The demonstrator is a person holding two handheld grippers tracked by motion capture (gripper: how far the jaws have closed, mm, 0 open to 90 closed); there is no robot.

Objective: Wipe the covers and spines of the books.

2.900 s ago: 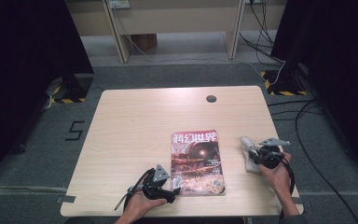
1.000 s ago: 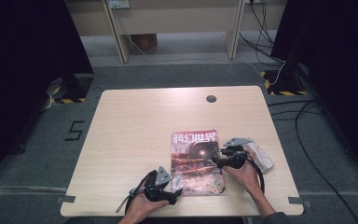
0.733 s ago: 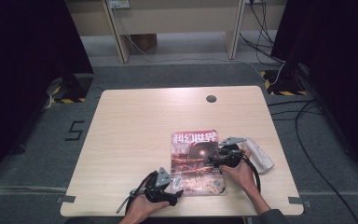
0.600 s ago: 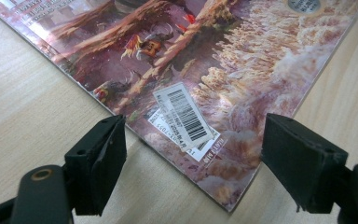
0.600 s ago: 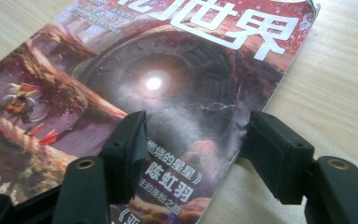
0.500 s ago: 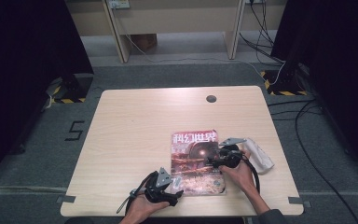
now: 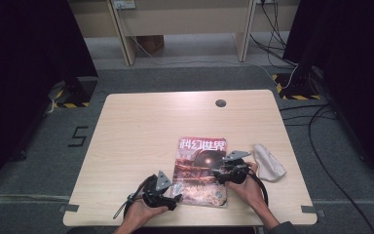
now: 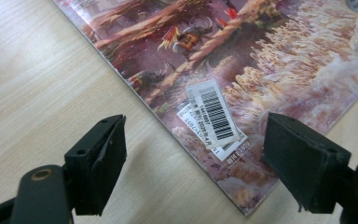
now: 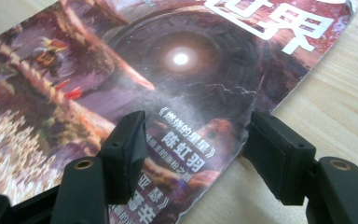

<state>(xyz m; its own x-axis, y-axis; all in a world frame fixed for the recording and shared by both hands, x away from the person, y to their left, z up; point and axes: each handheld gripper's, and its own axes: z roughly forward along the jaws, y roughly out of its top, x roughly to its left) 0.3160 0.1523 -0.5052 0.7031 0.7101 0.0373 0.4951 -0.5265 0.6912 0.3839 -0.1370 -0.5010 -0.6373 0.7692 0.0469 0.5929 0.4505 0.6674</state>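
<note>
A magazine (image 7: 199, 168) with a dark red cover lies flat near the table's front edge. My left gripper (image 7: 171, 191) is at its front left corner, open, the corner and a barcode sticker (image 8: 214, 116) lying between its jaws. In the left gripper view that gripper (image 8: 193, 161) hovers just over the magazine (image 8: 261, 56). My right gripper (image 7: 222, 173) is at the magazine's right edge, open. In the right gripper view the jaws of my right gripper (image 9: 198, 144) straddle that edge of the magazine (image 9: 121, 56) without pressing it; they have just been opening.
A crumpled white cloth (image 7: 269, 163) lies on the wooden table (image 7: 141, 131) just right of my right hand. A small dark round hole (image 7: 220, 103) sits near the table's far edge. Cables and desk legs stand on the floor beyond.
My right gripper has left the white cloth at the right and moved left to the magazine's right edge; the cloth stays on the table. The left gripper has kept its place.
</note>
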